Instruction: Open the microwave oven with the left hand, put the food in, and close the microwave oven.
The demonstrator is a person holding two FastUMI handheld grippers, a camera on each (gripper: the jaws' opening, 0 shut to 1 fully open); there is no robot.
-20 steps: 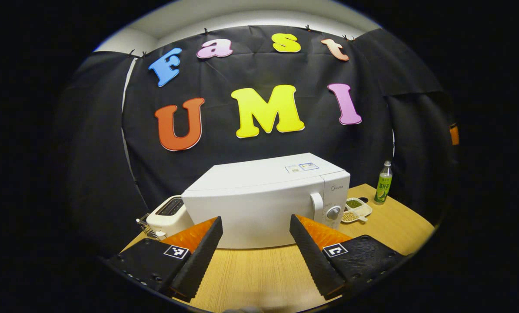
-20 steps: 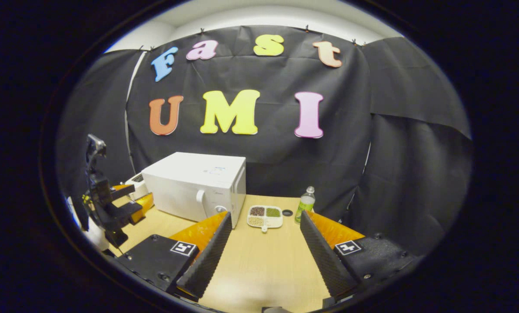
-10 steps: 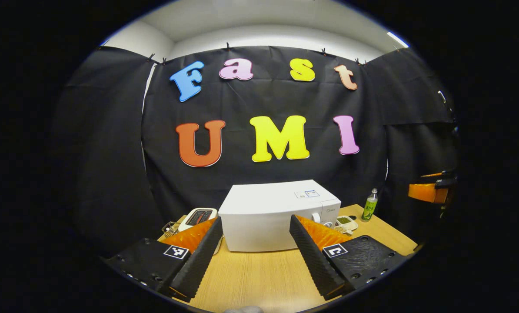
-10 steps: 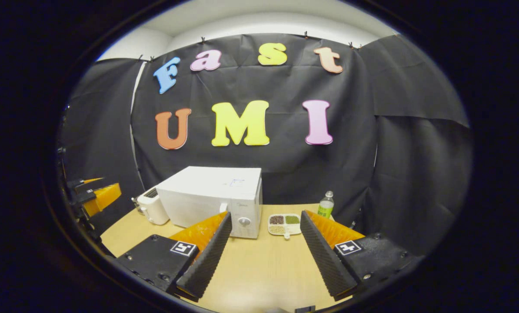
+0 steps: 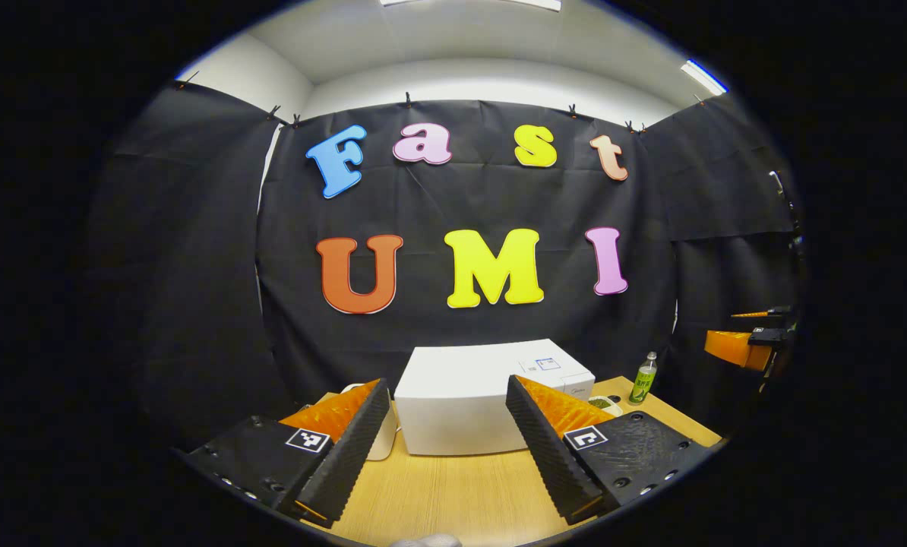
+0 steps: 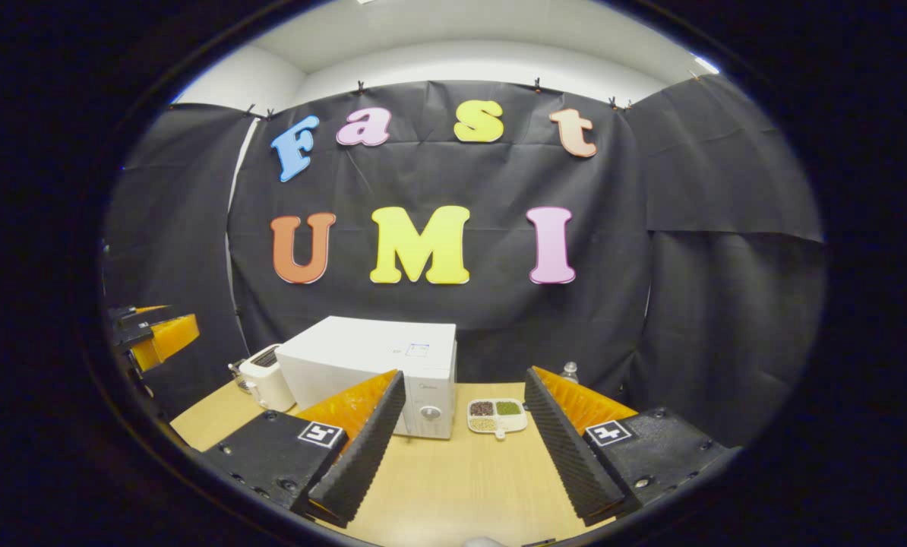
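— Between my left fingers (image 5: 360, 444), past their tips, what stands there?

— Past the left gripper (image 5: 447, 444) stands the microwave (image 5: 469, 399), door shut, well apart from me. My jaws gape wide, holding nothing.

— And the right gripper (image 6: 465, 441)?

— Spread open too, empty. Beyond its tips, between the fingers, sits the food tray (image 6: 497, 415) on the table (image 6: 461, 479), just right of the microwave. A toaster (image 6: 265, 380) is off past my left finger, a bottle (image 5: 643, 377) beyond my right.
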